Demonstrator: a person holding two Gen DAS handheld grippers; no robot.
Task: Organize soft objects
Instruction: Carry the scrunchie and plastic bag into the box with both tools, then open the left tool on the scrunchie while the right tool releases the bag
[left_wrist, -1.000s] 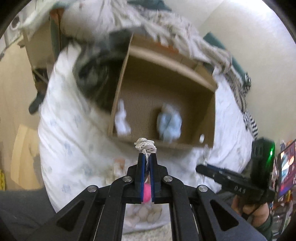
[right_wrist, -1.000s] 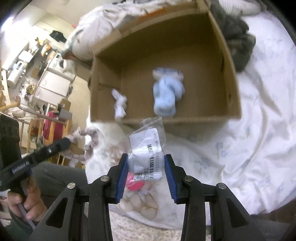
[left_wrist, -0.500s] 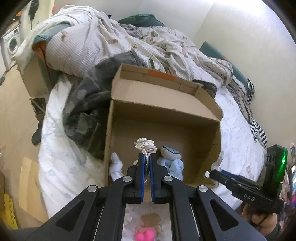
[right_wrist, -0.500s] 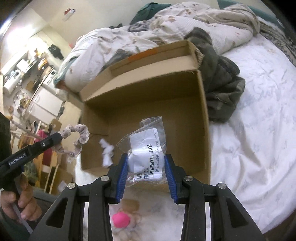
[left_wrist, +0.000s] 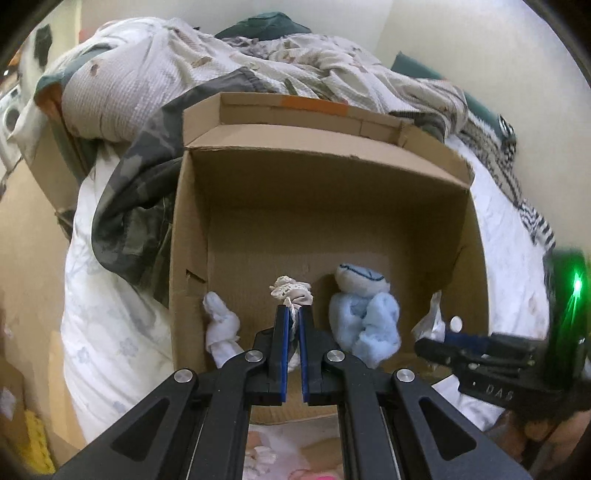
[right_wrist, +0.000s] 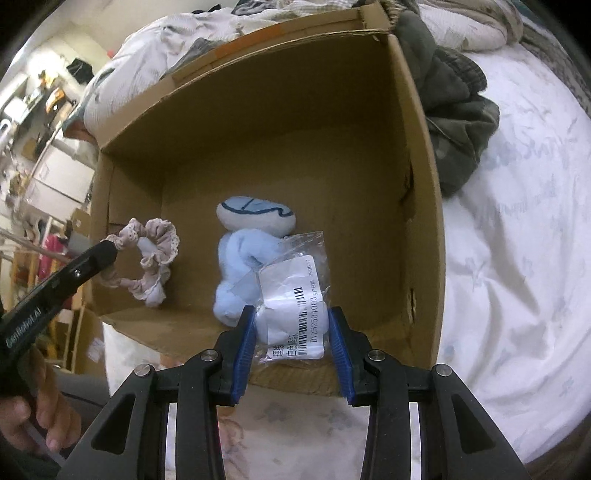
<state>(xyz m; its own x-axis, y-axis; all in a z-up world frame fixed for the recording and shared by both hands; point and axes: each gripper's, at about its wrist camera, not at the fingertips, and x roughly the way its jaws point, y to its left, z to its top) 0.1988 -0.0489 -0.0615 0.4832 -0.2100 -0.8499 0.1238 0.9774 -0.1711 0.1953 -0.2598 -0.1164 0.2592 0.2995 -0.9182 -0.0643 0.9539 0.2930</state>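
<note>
The cardboard box (right_wrist: 417, 184) stands open on the bed (right_wrist: 517, 258). Inside lie a light blue plush toy (right_wrist: 243, 258) and a small white cloth piece (left_wrist: 221, 332) near the left wall. My left hand-held gripper (left_wrist: 291, 317) is fully closed, pinching a frilled scrunchie (right_wrist: 147, 258) that hangs over the box's left side. My right hand-held gripper (right_wrist: 291, 332) is partly closed, both pads pressing a clear plastic packet (right_wrist: 295, 295) with a barcode label, held over the box's near edge, in front of the plush toy.
</note>
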